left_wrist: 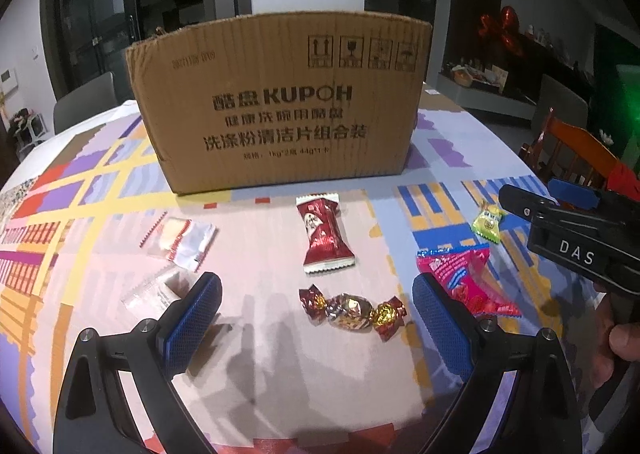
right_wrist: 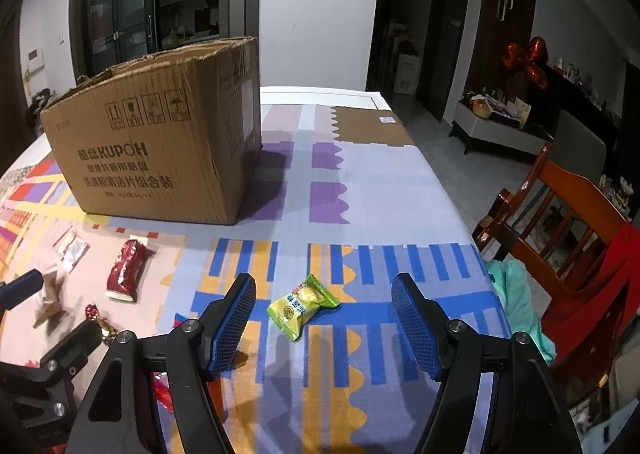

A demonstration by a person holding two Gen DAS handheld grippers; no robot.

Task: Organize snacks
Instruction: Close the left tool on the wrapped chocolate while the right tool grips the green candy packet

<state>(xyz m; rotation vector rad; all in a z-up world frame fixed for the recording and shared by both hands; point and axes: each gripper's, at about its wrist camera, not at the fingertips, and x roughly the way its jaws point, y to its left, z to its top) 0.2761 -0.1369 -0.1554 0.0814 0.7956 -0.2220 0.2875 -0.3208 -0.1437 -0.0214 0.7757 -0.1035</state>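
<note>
Cardboard made up the one big landmark, a box (left_wrist: 280,102) standing open-topped at the far side of the table (right_wrist: 360,190), presumably placed there to receive the snacks scattered in front of it. Nearest the box lay a red packet (left_wrist: 325,235); a gold-and-red twisted candy (left_wrist: 354,310) sat farther from it, between the spread, empty jaws of the left gripper (left_wrist: 316,314). Off the box's right corner, a green candy (right_wrist: 302,304) lay between the right gripper (right_wrist: 324,318) fingers, also wide apart and holding nothing. Both tools pointed down at the table, likely lined up for a pick.
</note>
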